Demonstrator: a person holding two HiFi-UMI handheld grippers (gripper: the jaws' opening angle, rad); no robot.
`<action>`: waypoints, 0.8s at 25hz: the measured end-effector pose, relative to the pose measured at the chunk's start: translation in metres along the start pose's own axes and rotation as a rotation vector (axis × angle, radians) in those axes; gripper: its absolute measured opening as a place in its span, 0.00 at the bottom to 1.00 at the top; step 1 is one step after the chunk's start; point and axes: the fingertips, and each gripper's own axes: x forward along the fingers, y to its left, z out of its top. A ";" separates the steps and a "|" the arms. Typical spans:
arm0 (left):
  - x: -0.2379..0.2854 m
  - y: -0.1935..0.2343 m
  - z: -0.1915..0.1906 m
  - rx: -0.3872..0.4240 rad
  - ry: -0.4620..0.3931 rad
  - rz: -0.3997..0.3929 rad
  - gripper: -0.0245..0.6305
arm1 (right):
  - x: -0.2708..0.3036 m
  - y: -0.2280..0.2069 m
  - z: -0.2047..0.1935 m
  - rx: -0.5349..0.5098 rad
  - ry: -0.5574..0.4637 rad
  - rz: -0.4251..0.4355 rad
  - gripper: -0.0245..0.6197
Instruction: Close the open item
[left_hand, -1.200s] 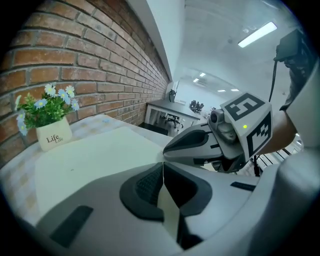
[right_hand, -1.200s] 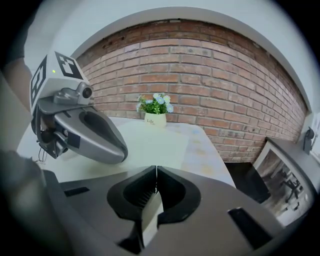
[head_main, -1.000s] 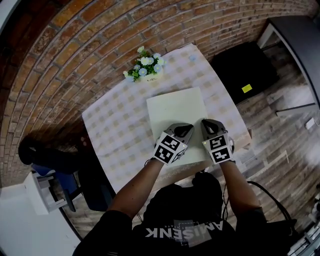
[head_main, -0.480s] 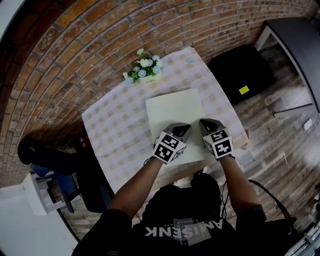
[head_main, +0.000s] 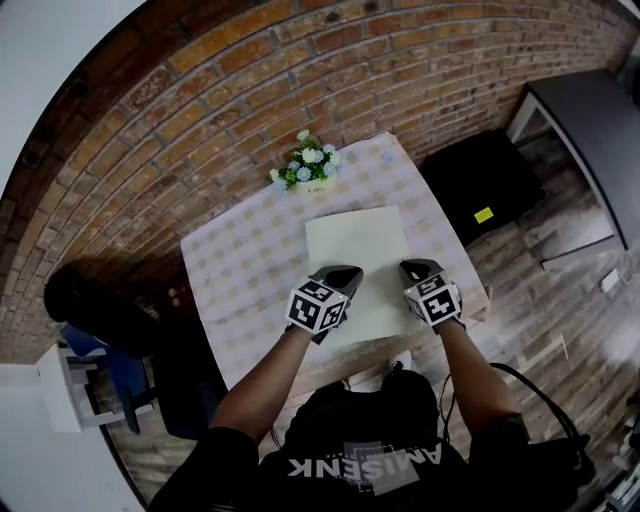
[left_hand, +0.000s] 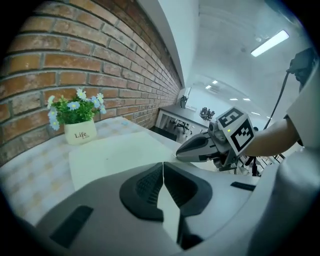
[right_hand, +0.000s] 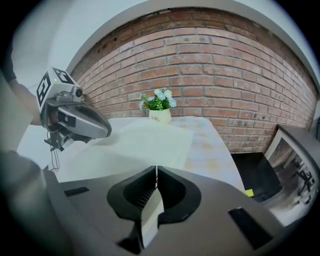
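Folder (head_main: 355, 238) near edge clamped in jaws of left gripper (head_main: 343, 273) and right gripper (head_main: 413, 267); forearms parallel.

The white flower pot (left_hand: 80, 133), at the tabletop's (head_main: 240, 262) 12 o'clock edge, bears the word "Life", with smaller print beneath too tiny to read. The person's dark shirt (head_main: 365, 465) shows "AMISENK", upside-down in the head view.

Head cam: high over person, steeply down, far out, so whole square checked-cloth table (head_main: 240, 270) is in frame. L gripper cam: low at near table edge, faces obliquely along red brick wall (left_hand: 75, 45), sees right gripper (left_hand: 178, 154). R gripper cam: low, square-on to wall, sees left gripper (right_hand: 109, 133). All 3 share small white pot of blue-white flowers (head_main: 313, 172) + flat pale cream rectangular item (head_main: 355, 240).
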 end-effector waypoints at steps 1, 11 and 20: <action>-0.008 0.003 0.002 -0.015 -0.013 0.011 0.06 | -0.003 0.001 0.002 -0.002 -0.007 -0.001 0.10; -0.068 0.012 0.028 -0.088 -0.171 0.072 0.06 | -0.052 0.012 0.051 0.033 -0.144 -0.060 0.10; -0.085 -0.001 0.008 -0.057 -0.114 0.041 0.06 | -0.084 0.023 0.065 0.053 -0.176 -0.105 0.10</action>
